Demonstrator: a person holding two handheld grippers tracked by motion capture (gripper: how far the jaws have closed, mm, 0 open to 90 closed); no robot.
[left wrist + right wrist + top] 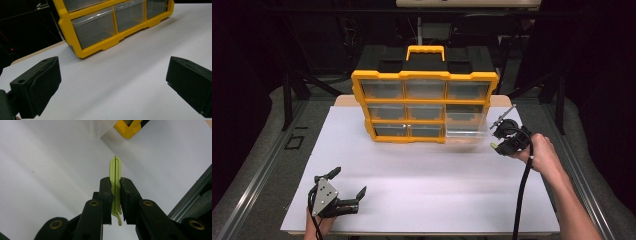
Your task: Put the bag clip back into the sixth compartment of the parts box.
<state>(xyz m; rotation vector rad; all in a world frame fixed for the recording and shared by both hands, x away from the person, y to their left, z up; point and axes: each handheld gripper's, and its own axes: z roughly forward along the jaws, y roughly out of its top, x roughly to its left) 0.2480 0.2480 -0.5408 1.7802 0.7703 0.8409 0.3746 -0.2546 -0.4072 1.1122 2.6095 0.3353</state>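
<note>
The right hand-held gripper (115,195) is clenched on a thin yellow-green plastic clip (115,173), held above the white tabletop (422,175) just beside the pulled-out clear drawer (467,129) at the lower right of the yellow organizer (424,75). The step in hand looks like carrying the clip to that drawer; the next move probably calls for bringing it over the drawer's open top before letting go. The clip's long axis runs along the jaws, its rounded tip pointing out beyond them. The left hand-held gripper (347,186) rests released near the tabletop's front edge, jaws wide apart.
</note>
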